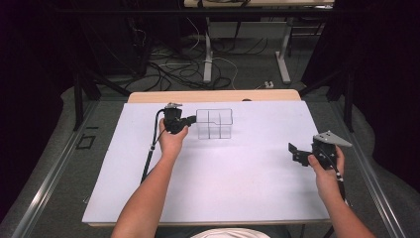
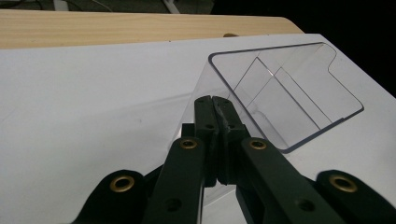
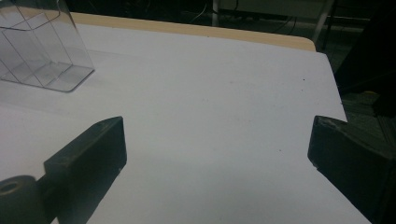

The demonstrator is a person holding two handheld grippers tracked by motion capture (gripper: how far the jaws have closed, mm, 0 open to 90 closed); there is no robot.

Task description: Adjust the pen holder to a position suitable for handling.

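The left gripper [image 2: 215, 100] is pinching the left wall of the clear divided organizer [image 1: 214, 123] at the table's [image 1: 237, 188] far centre; the right gripper [image 3: 217, 140], jaws spread, is hovering well apart to its right

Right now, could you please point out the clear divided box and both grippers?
clear divided box [image 1: 214, 123]: high view, front wall.
left gripper [image 2: 215, 103]: left gripper view, closed jaw tips.
right gripper [image 1: 293, 151]: high view, between its fingertips.

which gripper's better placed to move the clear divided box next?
Left. The left gripper is shut on the wall of the clear box, jaws pressed together on it in the left gripper view. The right gripper is open, well apart from the box, over bare white table.
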